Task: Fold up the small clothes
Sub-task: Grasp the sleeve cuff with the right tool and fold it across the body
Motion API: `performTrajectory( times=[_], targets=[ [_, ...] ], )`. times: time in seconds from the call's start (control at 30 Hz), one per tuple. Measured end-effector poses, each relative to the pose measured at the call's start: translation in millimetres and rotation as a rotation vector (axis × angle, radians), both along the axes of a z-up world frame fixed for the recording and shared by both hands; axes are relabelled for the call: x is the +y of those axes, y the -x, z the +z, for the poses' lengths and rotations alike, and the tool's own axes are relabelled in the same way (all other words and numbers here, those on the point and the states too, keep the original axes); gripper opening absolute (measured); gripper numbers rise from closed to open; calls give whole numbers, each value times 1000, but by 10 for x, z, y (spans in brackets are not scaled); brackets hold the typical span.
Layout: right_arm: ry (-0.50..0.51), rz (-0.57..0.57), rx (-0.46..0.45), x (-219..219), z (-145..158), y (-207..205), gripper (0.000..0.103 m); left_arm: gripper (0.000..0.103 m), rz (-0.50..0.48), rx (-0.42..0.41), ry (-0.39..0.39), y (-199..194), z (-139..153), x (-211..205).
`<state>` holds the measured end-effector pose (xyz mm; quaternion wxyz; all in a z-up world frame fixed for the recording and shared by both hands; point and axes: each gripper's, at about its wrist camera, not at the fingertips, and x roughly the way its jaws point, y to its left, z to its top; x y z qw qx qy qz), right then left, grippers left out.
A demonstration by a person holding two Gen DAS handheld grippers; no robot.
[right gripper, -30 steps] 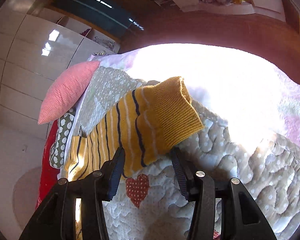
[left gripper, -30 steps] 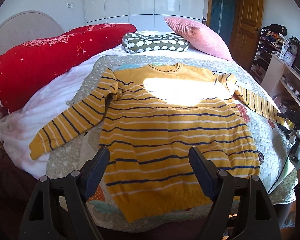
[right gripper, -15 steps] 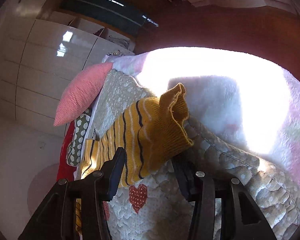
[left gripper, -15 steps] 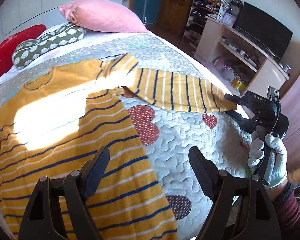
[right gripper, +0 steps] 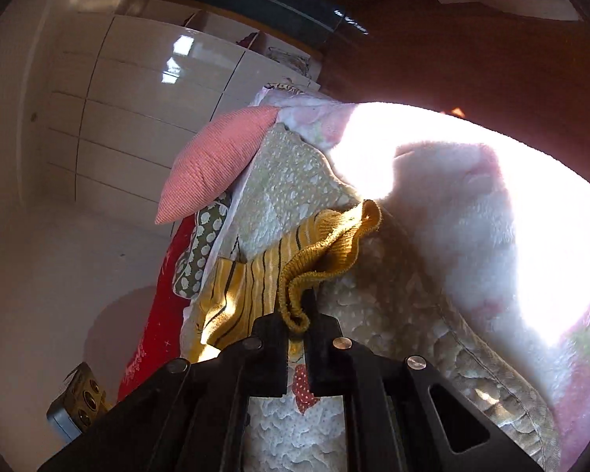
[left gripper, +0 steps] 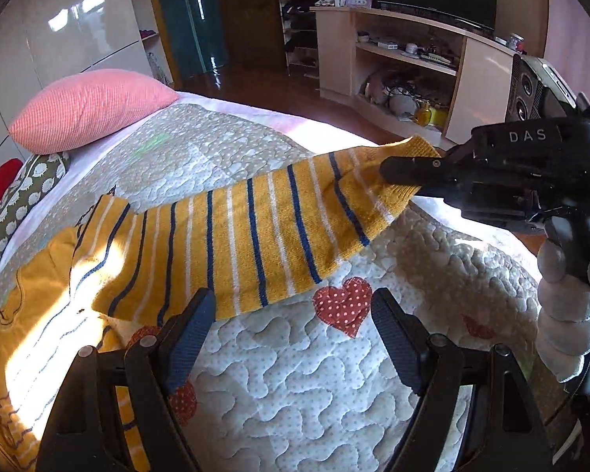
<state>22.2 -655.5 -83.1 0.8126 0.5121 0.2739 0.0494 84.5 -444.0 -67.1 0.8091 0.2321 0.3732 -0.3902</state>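
A yellow sweater with navy and white stripes (left gripper: 51, 299) lies on the quilted bed. Its right sleeve (left gripper: 255, 232) stretches toward the bed's right edge. My right gripper (left gripper: 403, 173) is shut on the sleeve's yellow cuff (right gripper: 326, 251) and lifts it off the quilt; in the right wrist view the cuff bunches between the closed fingers (right gripper: 297, 324). My left gripper (left gripper: 293, 338) is open and empty, hovering over the quilt just below the sleeve, near a red heart patch (left gripper: 344, 305).
A pink pillow (left gripper: 86, 108) and a grey spotted cushion (left gripper: 8, 208) lie at the head of the bed. A red blanket (right gripper: 153, 326) lies at the far side. A TV cabinet (left gripper: 405, 70) stands beyond the bed's right edge. The quilt (left gripper: 295, 393) covers the bed.
My right gripper has closed on the sleeve cuff and raised it. My left gripper has swung right from the sweater's body to the right sleeve.
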Motion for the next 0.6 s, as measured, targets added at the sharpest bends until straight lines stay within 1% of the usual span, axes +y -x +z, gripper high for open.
performTrajectory(
  times=[0.1,0.17,0.2,0.23,0.3,0.33,0.37,0.4,0.5,0.6],
  targets=[
    [-16,52,-27,62,195,-71,7,80,-2,-51,25,-9,45,-105],
    [-16,82,-38,155,322,-133,7,80,13,-122,33,-23,102,-133],
    [-18,98,-43,211,390,-171,7,80,21,-142,36,-42,129,-141],
    [-24,116,-50,268,452,-206,7,78,24,-144,38,-69,154,-143],
    [-16,143,-57,398,588,-284,7,47,45,-141,40,-132,211,-92],
    [-5,160,-63,484,661,-316,7,11,55,-101,46,-181,234,-36],
    [10,175,-68,570,746,-354,7,5,72,-37,63,-259,256,61],
    [28,191,-67,680,827,-402,7,5,103,1,92,-328,291,196],
    [80,274,-66,1119,1055,-537,7,5,193,38,177,-465,437,723],
    [160,386,-68,1766,1268,-909,7,5,291,57,252,-527,555,1415]
  ],
)
